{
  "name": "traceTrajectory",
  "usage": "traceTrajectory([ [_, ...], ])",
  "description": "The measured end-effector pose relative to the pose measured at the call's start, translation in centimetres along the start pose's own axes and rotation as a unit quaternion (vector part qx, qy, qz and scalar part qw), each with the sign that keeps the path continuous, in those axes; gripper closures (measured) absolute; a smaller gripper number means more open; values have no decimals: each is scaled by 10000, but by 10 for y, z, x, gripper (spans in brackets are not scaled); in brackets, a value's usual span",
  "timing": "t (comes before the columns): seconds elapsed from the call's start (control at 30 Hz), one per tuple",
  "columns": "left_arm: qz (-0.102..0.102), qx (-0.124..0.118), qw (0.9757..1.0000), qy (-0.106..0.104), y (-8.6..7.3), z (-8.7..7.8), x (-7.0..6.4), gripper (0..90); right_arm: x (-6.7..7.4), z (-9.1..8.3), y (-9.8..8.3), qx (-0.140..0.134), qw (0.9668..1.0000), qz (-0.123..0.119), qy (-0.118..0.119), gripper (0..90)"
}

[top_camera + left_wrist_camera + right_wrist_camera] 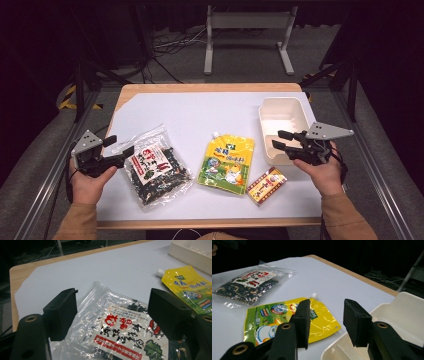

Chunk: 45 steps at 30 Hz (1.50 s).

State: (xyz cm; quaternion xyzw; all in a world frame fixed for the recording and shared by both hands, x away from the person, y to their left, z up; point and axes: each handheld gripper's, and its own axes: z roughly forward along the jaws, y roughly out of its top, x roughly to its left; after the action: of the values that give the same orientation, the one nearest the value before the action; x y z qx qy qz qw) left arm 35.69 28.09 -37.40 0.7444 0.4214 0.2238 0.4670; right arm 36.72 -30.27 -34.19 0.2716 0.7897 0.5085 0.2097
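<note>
seaweed bag [156, 170] lies near the table's [200, 107] left edge, framed between the parted, empty jaws of the left gripper [119, 150] for a pickup, while the right gripper [281, 140] hangs unclenched over the tray [282, 116].

In your left gripper view, the clear seaweed bag [117, 327] runs off the bottom edge, so you cannot see its lower half, and the black jaws cover its two sides. The yellow spout pouch [190, 287] is cut by the right edge there, and the white tray [190, 252] at the table's far right corner shows just one wall. In your right gripper view, the tray [392, 322] leaves the frame at the right and bottom edges, and the left jaw hides part of the pouch [287, 315]. From the high view, the print on the small red and yellow box [266, 186] near the table's front edge is too small to read.
</note>
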Motion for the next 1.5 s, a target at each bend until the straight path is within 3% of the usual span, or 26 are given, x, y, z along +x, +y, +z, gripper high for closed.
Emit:
traceTrajectory([
  [0.1, 0, 92, 10000, 22, 0, 3, 1, 221, 2, 2, 1, 66, 10000, 0, 21, 545],
  [0.17, -21, 157, 9999, 35, 1, 5, 1, 216, 2, 2, 1, 107, 9996, -5, -242, 493],
  [0.23, -54, 263, 9996, 38, 2, 10, 2, 207, 1, 1, 1, 121, 9993, 59, -345, 482],
  [0.43, -242, 440, 9987, 86, 3, 15, 11, 191, -1, 0, -2, 166, 9992, 120, -342, 482],
  [0.53, -463, 557, 9974, -1, 2, 17, 16, 199, 0, 0, -1, 223, 9991, 116, -332, 492],
  [0.63, -511, 663, 9965, -70, 2, 20, 21, 199, 2, -1, -1, 295, 9990, 143, -313, 484],
  [0.83, -589, 801, 9950, 80, -1, 28, 30, 183, 7, -3, -3, 469, 9985, 131, -235, 452],
  [0.97, -729, 1014, 9920, 202, -6, 35, 38, 180, 12, -2, -2, 564, 9981, 44, -227, 437],
  [1.13, -943, 1080, 9891, 322, -11, 41, 48, 171, 16, -2, -3, 690, 9973, 178, -163, 429],
  [1.4, -991, 1238, 9852, 645, -19, 49, 62, 172, 19, -2, -6, 769, 9967, 204, -169, 408],
  [1.5, -1088, 1253, 9841, 635, -23, 52, 69, 173, 20, -1, -9, 810, 9964, 198, -179, 403],
])
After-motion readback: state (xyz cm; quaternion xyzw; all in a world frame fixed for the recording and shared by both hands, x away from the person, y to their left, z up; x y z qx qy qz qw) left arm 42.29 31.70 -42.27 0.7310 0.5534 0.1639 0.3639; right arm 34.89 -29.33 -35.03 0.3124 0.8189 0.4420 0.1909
